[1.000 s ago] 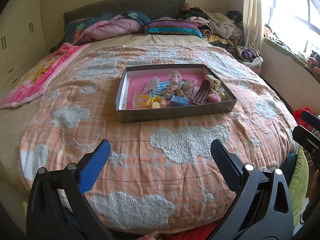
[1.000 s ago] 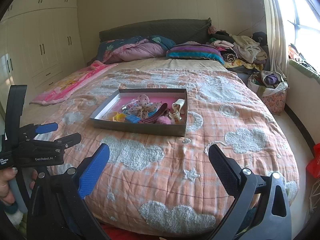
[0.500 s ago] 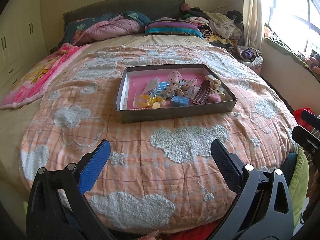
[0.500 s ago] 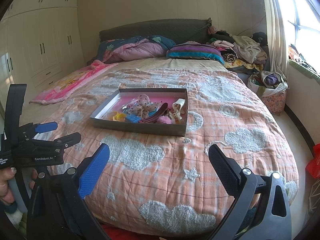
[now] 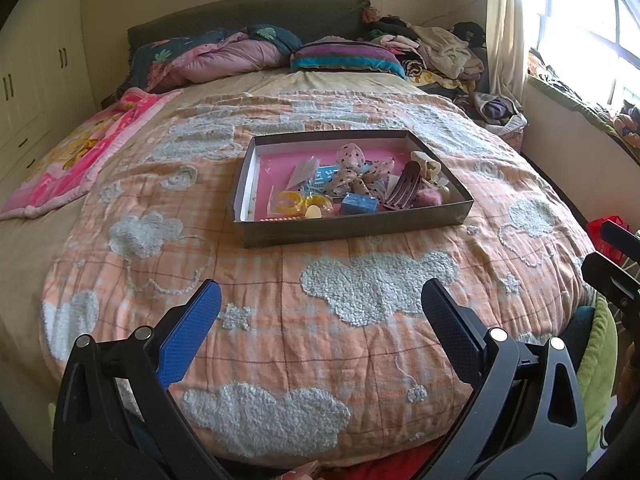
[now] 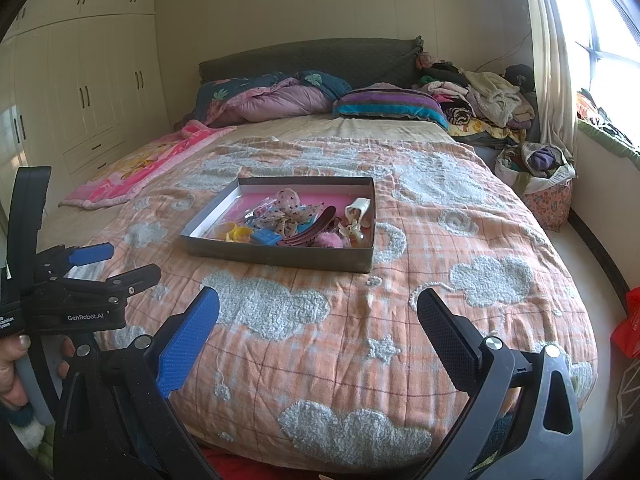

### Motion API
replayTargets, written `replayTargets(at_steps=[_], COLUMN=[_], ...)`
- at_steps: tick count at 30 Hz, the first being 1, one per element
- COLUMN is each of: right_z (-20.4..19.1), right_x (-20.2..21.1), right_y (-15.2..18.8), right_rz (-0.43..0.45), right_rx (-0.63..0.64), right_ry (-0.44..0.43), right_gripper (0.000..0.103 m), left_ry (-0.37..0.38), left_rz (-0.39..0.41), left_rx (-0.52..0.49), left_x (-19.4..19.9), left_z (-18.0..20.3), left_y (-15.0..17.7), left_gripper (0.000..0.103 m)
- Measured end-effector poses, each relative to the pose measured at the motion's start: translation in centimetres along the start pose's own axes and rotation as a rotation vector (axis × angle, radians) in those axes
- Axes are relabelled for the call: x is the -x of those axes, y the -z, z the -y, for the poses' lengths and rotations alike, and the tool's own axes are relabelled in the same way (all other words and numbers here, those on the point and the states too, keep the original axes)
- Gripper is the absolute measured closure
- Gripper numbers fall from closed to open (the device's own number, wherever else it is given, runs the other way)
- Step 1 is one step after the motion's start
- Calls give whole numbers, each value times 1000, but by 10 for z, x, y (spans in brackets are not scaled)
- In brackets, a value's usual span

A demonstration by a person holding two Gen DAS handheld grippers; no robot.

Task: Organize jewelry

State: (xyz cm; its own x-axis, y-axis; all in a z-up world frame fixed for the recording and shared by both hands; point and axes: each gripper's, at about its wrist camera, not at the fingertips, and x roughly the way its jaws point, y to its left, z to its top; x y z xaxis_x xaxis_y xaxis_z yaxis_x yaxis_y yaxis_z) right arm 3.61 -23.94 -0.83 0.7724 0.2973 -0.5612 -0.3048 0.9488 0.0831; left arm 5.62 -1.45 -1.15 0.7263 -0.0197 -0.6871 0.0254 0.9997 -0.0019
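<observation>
The quilt (image 5: 360, 320) is orange plaid with fluffy white clouds. On it sits a grey tray (image 5: 352, 229) with a pink floor, holding yellow rings (image 5: 304, 202), a blue box (image 5: 359, 204), a dark red hair clip (image 5: 404, 190) and beige dotted fabric (image 5: 356, 168). At far left lies a pink blanket (image 5: 80, 148); far off, a purple-and-teal striped pillow (image 5: 344, 56).

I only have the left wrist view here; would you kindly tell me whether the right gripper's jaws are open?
Observer: Yes, the right gripper is open and empty, over the near edge of the orange cloud-patterned quilt.
Operator: Thank you. Is anything between it and the grey shallow cardboard tray?
Observer: Only bare quilt.
Operator: And who holds my left gripper?
Observer: A hand grips its handle at the right view's lower left edge.
</observation>
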Motion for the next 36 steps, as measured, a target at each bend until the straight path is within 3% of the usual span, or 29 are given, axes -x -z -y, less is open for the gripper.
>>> replayTargets(at_steps=[36], right_z=[-1], right_x=[0], right_y=[0], right_rz=[0], right_rx=[4], right_ry=[-1], right_gripper=[4], left_ry=[-13], left_rz=[-3], left_rx=[-5], left_x=[1], left_z=[-8], left_y=[-1], left_gripper=[9])
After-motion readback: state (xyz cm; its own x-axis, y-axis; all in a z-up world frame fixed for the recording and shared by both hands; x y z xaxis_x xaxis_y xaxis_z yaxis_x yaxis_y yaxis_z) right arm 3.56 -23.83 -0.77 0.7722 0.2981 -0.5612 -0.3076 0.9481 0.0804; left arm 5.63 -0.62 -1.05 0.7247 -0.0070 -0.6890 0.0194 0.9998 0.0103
